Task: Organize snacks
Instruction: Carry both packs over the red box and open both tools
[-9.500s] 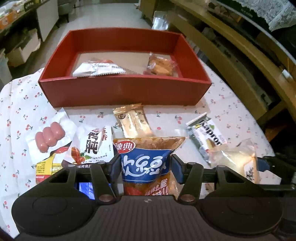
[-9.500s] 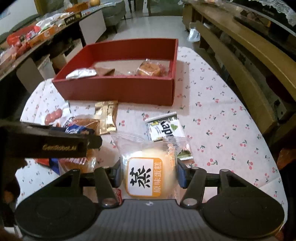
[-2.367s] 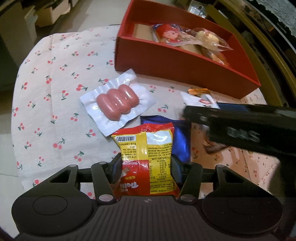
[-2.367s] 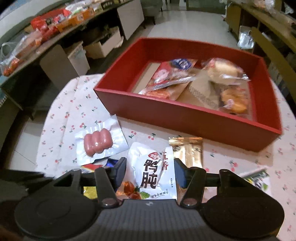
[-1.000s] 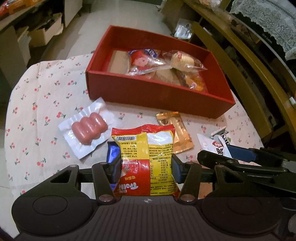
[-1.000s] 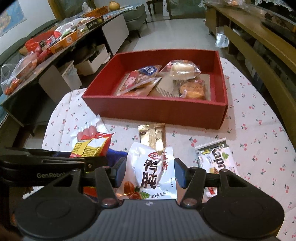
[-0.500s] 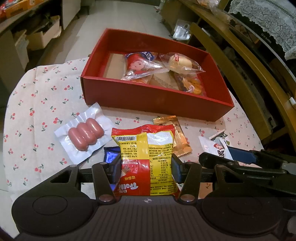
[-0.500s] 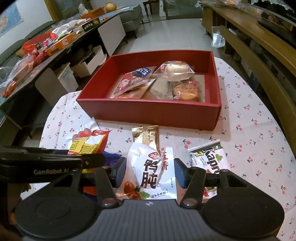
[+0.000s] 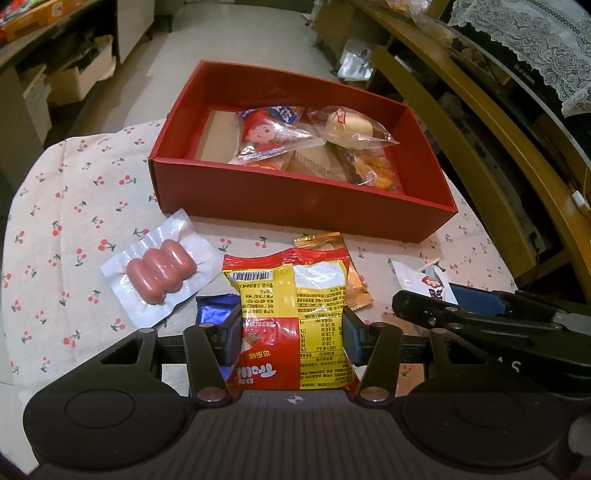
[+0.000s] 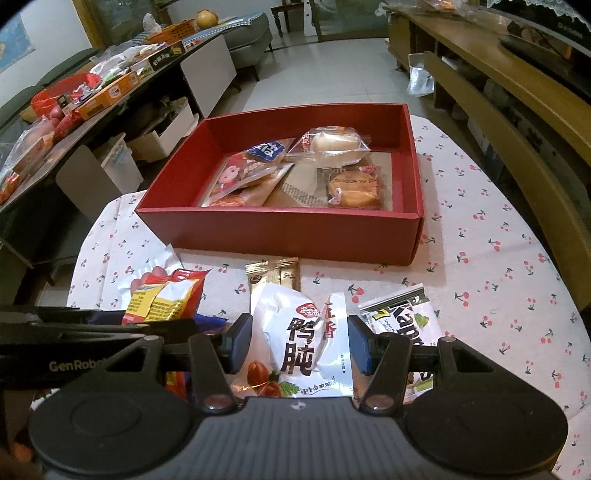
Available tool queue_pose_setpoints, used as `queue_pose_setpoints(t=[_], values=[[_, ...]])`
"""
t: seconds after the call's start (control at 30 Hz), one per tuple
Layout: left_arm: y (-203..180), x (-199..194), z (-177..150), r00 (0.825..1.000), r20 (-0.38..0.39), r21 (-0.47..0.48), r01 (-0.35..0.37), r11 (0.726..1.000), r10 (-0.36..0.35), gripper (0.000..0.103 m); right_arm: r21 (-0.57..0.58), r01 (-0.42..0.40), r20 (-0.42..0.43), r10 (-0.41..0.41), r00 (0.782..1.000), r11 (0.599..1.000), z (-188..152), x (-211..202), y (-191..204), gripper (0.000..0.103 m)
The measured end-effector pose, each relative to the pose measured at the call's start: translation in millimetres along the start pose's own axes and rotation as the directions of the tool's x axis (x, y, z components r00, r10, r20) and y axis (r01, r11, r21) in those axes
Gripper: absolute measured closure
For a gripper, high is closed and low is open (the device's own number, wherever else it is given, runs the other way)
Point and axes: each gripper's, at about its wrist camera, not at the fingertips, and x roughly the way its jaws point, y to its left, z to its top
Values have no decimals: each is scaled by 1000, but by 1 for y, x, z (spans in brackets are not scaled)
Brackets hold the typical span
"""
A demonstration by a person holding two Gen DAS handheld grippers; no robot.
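My left gripper (image 9: 291,334) pinches red-yellow bag (image 9: 291,314), right (image 10: 299,349) pinches white pouch (image 10: 303,339); Kapri pack (image 10: 406,321) only right view, half hidden.

Behind the sausage pack (image 9: 160,275) and wafer packet (image 9: 338,266) stands the box (image 9: 295,199), holding several snacks

A home living room: grey sofa (image 10: 247,33), tiled floor (image 10: 332,70), wooden bench (image 10: 491,122), lace cloth (image 9: 532,40), and a table under a cherry-print tablecloth (image 10: 491,258).
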Motion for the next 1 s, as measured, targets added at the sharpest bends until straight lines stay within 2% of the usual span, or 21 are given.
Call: queue_pose_setpoints(t=[0.37, 0.63, 1.0], values=[[-7, -9, 12, 999, 46, 24, 2, 1000, -3, 44, 23, -1, 28, 0, 1000, 1000, 9, -3, -3, 35], [-15, -16, 37, 994, 109, 39, 18, 999, -22, 45, 72, -5, 95, -2, 995, 997, 31, -11, -10, 35], [-16, -17, 63, 987, 160, 32, 22, 999, -27, 45, 102, -14, 144, -1, 990, 995, 58, -10, -14, 35]])
